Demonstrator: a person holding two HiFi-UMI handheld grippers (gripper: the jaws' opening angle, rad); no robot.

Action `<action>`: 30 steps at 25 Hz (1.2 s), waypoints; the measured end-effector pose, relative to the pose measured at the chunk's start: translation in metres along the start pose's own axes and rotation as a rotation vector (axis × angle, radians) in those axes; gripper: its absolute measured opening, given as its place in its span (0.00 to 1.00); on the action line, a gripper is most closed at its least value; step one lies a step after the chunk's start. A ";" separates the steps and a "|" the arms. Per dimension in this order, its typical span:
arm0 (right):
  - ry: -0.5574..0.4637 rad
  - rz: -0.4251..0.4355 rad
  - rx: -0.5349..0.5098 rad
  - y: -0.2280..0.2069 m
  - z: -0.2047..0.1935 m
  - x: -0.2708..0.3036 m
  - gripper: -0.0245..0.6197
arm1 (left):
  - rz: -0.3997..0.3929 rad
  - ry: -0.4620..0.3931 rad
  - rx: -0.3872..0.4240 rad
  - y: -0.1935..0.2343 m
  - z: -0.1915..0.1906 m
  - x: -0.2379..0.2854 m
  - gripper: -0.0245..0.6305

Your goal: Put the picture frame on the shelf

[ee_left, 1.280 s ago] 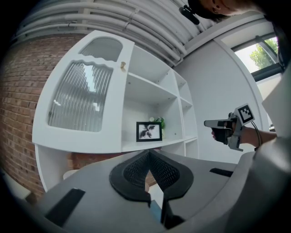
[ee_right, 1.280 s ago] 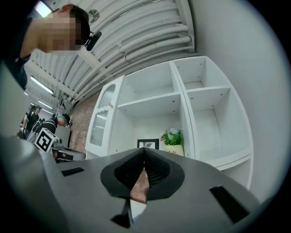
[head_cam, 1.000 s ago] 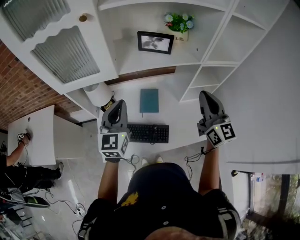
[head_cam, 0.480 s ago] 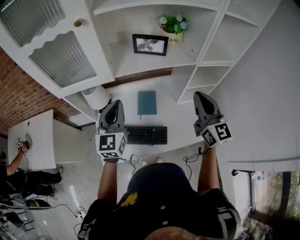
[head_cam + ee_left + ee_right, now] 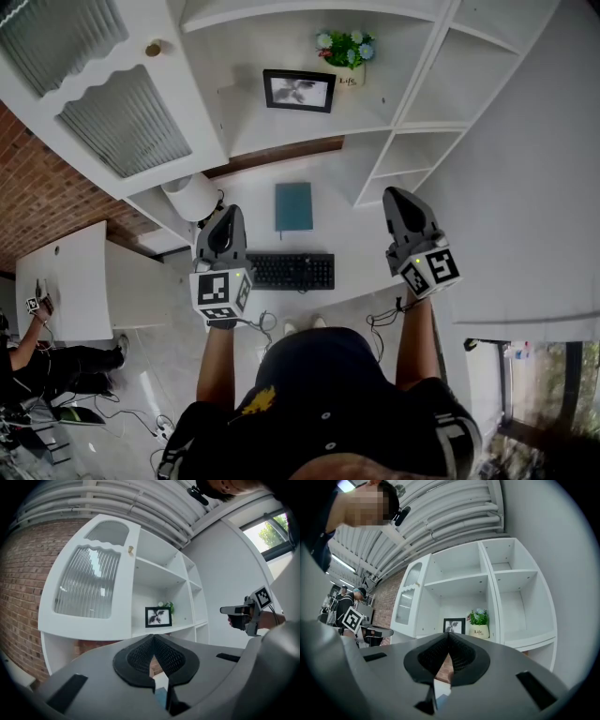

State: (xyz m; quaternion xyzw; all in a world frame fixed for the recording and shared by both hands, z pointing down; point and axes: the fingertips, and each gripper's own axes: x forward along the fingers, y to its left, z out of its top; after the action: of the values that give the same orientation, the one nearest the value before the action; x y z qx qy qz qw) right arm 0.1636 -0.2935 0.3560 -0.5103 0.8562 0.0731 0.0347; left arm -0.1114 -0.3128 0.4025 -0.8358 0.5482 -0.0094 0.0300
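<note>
While the picture frame (image 5: 299,90) stands upright on the white shelf (image 5: 281,131) in the upper middle of the head view, just left of a small potted plant (image 5: 349,49), neither tool touches it; both are held well below it in the frame, over the near part of the white worktop (image 5: 352,234).

At centre left of that view the left tool (image 5: 228,216) has its jaws pressed together with nothing between them; its own view shows the dark ribbed pads (image 5: 140,656) meeting at their tips, and above them the picture frame (image 5: 158,617) sits small in the middle of the frame.

At centre right the right tool (image 5: 398,199) is likewise closed and empty; in its own view the pads (image 5: 461,654) meet at the front, and the picture frame (image 5: 453,625) shows just above them with the potted plant (image 5: 478,623) to its right.

Between the two tools a black keyboard (image 5: 294,271) lies on the worktop; a teal book (image 5: 293,205) lies flat above it in the frame, apart from it.

At upper left a cabinet door (image 5: 127,117) with ribbed glass fills the corner; the white rounded thing (image 5: 192,195) below it may be a lamp shade, though the view is too steep to be sure.
</note>
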 end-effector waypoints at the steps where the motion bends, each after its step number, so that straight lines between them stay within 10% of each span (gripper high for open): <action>1: 0.000 0.001 0.000 0.000 0.000 0.000 0.05 | 0.002 0.000 0.000 0.001 0.000 0.000 0.07; 30: -0.002 0.044 -0.049 0.014 0.011 -0.008 0.05 | -0.016 0.010 0.000 -0.010 0.000 -0.002 0.06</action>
State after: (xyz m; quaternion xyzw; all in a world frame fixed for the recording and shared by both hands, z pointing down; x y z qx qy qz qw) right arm 0.1548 -0.2779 0.3472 -0.4918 0.8652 0.0952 0.0212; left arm -0.1032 -0.3071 0.4030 -0.8400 0.5418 -0.0137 0.0270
